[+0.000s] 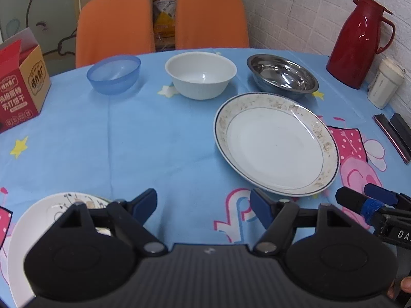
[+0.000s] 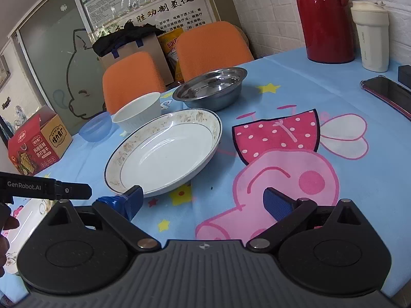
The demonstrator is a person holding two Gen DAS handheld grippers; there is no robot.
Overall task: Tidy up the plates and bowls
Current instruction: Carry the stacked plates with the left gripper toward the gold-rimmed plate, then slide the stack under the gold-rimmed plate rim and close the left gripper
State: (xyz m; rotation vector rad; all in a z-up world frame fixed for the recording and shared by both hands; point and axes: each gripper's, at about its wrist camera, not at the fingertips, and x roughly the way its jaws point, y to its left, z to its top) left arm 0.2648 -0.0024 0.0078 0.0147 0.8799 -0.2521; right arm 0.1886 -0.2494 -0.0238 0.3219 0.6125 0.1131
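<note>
A large white plate with a patterned rim [image 1: 276, 145] [image 2: 164, 154] lies on the blue tablecloth. Behind it stand a blue plastic bowl [image 1: 114, 74] [image 2: 95, 127], a white bowl [image 1: 201, 74] [image 2: 137, 114] and a steel bowl [image 1: 282, 75] [image 2: 212, 87]. A smaller decorated white plate [image 1: 33, 228] [image 2: 23, 220] lies at the near left, partly under my left gripper. My left gripper [image 1: 204, 205] is open and empty above the cloth, near the big plate's front edge. My right gripper [image 2: 203, 200] is open and empty, its left finger close to the big plate's near rim. It also shows in the left wrist view [image 1: 364, 197].
A red snack box [image 1: 21, 87] [image 2: 38, 143] stands at the left. A red thermos [image 1: 359, 43] [image 2: 325, 18], a white cup [image 1: 385, 86] [image 2: 371, 36] and a phone [image 1: 391, 137] [image 2: 388, 93] are at the right by the wall. Two orange chairs [image 1: 161, 23] stand behind the table.
</note>
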